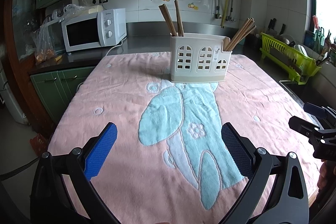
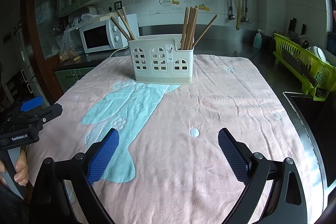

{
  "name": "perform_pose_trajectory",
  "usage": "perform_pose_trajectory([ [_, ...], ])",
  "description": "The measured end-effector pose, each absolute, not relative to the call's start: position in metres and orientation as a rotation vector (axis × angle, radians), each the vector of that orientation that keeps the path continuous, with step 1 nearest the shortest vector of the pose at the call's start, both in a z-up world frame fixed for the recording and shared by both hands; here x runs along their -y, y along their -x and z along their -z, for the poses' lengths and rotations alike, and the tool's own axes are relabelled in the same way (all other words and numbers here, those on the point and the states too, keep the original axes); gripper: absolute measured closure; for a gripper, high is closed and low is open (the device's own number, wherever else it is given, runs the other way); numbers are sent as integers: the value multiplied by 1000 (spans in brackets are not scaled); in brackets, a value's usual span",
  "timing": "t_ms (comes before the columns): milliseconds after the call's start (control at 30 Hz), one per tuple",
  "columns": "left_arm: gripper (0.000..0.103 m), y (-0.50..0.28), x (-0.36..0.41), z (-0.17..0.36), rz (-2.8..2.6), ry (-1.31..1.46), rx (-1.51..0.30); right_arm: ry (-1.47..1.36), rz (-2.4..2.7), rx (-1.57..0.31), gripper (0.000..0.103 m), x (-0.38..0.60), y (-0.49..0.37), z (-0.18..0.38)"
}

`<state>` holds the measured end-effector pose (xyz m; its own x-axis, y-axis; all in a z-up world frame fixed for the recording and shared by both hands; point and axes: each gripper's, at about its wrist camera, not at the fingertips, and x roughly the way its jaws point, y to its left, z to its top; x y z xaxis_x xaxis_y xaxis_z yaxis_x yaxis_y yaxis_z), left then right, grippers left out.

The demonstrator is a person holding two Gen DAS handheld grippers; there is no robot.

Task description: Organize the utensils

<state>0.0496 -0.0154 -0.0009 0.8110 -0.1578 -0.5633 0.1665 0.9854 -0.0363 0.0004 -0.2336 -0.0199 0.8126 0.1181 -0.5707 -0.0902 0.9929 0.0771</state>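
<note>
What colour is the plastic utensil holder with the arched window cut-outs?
Cream-white plastic utensil holder with a slightly darker beige base band; clearest in the right wrist view.

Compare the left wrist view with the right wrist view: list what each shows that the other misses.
Left wrist only: the right gripper at the right edge and the whole microwave.

Right wrist only: a soap bottle on the counter, the left gripper at the left edge, and the hand on its handle.

Both: the holder upright on the towel, chopsticks in its two end compartments, the green rack, and each camera's own fingers open with nothing between them.
</note>
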Motion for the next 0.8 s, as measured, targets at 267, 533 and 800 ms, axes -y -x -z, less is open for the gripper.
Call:
perform_pose_trajectory([
  [267, 5, -49, 16, 1, 173, -15, -601, -49, -115, -613, 11, 233, 0, 20],
  [533, 5, -50, 15, 2, 170, -13, -603, -50, -114, -613, 11, 232, -1, 19],
  [800, 5, -51, 14, 1, 169, -13, -603, -51, -115, -613, 11, 232, -1, 19],
])
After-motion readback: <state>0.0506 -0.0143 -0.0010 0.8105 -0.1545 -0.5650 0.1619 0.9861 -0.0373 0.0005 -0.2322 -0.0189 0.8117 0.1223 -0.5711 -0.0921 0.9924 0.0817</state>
